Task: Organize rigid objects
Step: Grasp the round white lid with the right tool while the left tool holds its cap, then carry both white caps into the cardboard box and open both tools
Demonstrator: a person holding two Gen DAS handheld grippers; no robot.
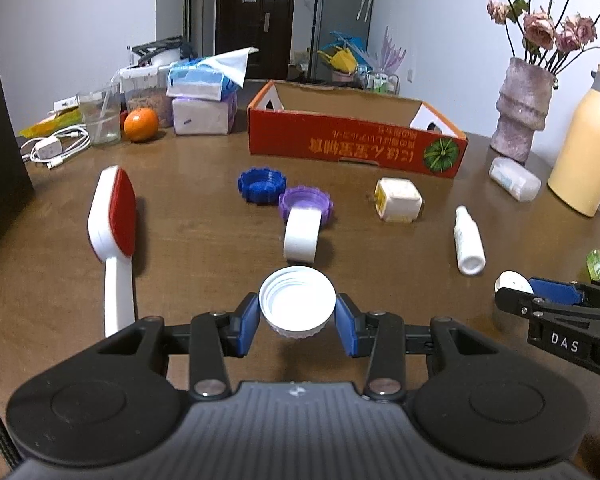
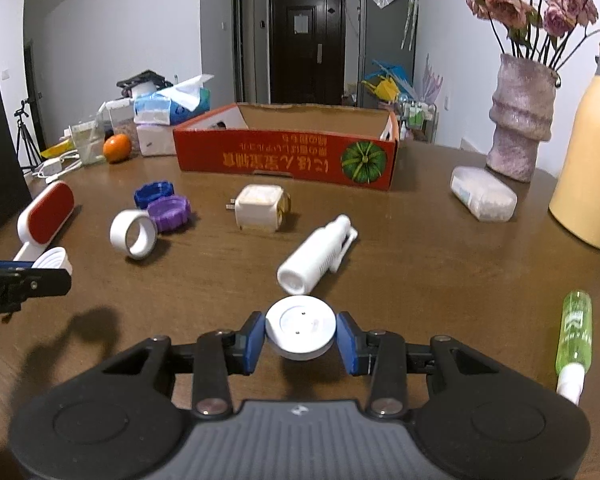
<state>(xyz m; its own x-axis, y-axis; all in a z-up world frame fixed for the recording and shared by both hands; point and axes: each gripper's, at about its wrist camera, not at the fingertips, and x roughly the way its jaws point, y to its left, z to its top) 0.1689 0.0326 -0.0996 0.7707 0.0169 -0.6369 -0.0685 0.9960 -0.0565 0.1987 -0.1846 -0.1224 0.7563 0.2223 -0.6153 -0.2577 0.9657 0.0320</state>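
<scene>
My left gripper (image 1: 297, 317) clamps a white threaded plastic lid (image 1: 297, 301); my right gripper (image 2: 300, 338) clamps a white round disc (image 2: 300, 328), both lifted clear, likely bound for the red cardboard box (image 2: 288, 160).

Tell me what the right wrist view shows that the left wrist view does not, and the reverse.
Only the right wrist view: a tripod at far left, and the whole green bottle.

Only the left wrist view: the open inside of the white lid held by the left gripper.

Both share: the red box, the tape roll, the white spray bottle, the vase, and the white disc in the right gripper.
</scene>
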